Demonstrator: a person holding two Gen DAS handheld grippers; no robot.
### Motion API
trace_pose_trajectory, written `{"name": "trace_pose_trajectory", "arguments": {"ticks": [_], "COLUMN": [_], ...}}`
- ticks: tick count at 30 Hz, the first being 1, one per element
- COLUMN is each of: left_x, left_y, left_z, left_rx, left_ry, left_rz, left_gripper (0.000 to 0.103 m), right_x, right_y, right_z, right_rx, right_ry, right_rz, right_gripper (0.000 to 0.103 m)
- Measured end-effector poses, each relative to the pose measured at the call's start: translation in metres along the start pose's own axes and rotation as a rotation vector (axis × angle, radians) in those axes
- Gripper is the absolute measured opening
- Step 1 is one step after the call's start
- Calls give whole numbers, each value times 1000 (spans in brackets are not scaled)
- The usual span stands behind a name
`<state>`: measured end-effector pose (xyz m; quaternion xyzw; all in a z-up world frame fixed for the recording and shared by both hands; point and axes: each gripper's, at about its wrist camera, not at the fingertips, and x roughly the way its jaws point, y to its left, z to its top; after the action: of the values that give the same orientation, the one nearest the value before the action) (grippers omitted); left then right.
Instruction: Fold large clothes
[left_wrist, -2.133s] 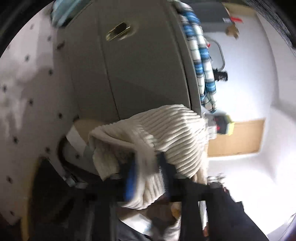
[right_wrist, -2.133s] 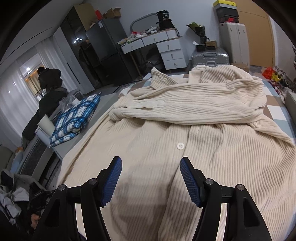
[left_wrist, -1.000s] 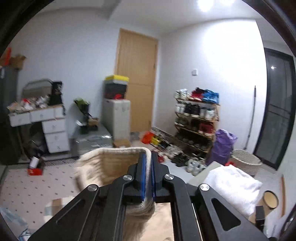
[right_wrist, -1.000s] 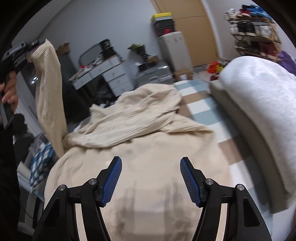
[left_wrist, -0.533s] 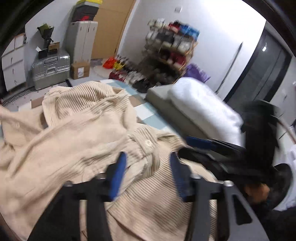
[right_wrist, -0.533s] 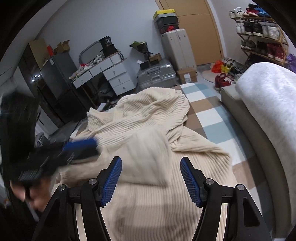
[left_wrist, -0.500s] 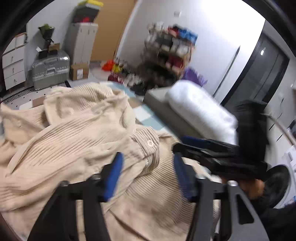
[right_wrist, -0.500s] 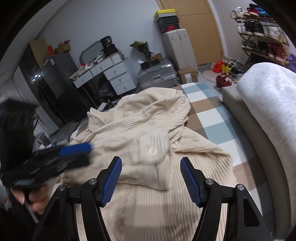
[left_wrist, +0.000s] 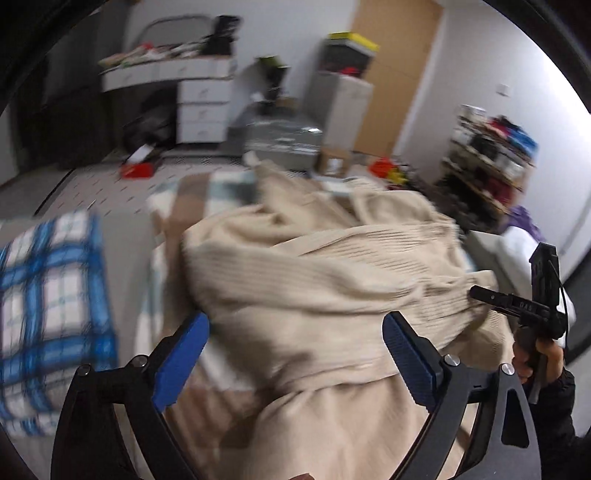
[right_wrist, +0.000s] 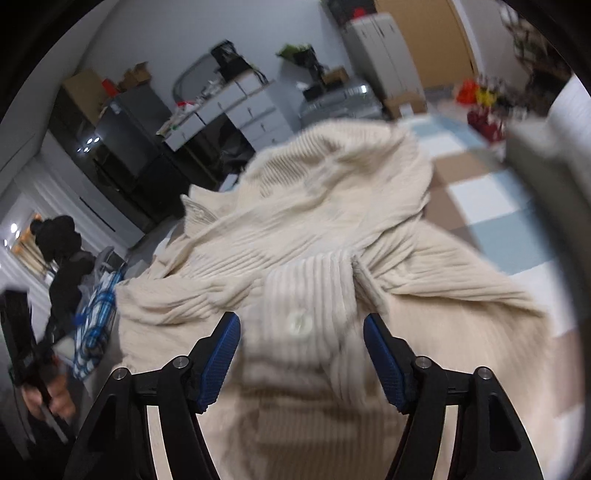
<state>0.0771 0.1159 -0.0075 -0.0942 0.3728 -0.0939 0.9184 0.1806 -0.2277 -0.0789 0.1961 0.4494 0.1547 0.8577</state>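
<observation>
White walls, a wooden door (left_wrist: 397, 70), white drawers (left_wrist: 201, 110) (cluttered) and a shoe rack (left_wrist: 487, 162).

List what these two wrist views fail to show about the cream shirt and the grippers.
- Cream shirt: left wrist view is motion-blurred, so the folded sleeve's edges cannot be traced.
- Shirt hem: cut off by the bottom edge in both views.
- Right gripper: jaws closing over the cuff with the button; blur hides whether the pads touch cloth.
- Left gripper: jaws opening, nothing gripped.
</observation>
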Motion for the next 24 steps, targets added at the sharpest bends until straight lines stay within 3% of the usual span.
{"name": "trace_pose_trajectory", "arguments": {"ticks": [2, 4, 9, 12, 13, 14, 15, 16, 18, 21, 24], "left_x": [4, 4, 18, 27, 28, 28, 29, 30, 28, 5, -4], "left_y": [5, 3, -13, -21, -22, -22, -22, -22, -22, -31, -30], "left_z": [-4, -8, -25, -46, -52, -57, -60, -62, -66, -70, -74], "left_rx": [-29, -44, 7, 14, 4, -16, -37, -44, -45, -11, 9], "left_ry": [10, 17, 81, 116, 107, 107, 126, 143, 126, 62, 50], "left_rz": [15, 22, -13, -10, -2, 5, -3, -7, -8, -24, -2], "left_gripper": [93, 93, 93, 92, 87, 61, 43, 18, 6, 4, 4], "right_x": [4, -17, -141, -178, -184, -186, -185, -184, -176, -172, -180], "right_y": [19, 47, 131, 168, 178, 186, 191, 194, 195, 194, 193], "right_z": [8, 19, 64, 81, 88, 93, 97, 98, 101, 104, 119], "right_rx": [-38, -122, -281, -362, -379, -386, -390, -389, -374, -354, -315], "right_ry": [23, -49, -416, -535, -553, -559, -563, -566, -560, -565, -602], "right_rz": [41, 109, 279, 260, 253, 247, 234, 222, 203, 183, 205], "right_gripper": [14, 13, 13, 13, 13, 13, 13, 13, 13, 13, 13]}}
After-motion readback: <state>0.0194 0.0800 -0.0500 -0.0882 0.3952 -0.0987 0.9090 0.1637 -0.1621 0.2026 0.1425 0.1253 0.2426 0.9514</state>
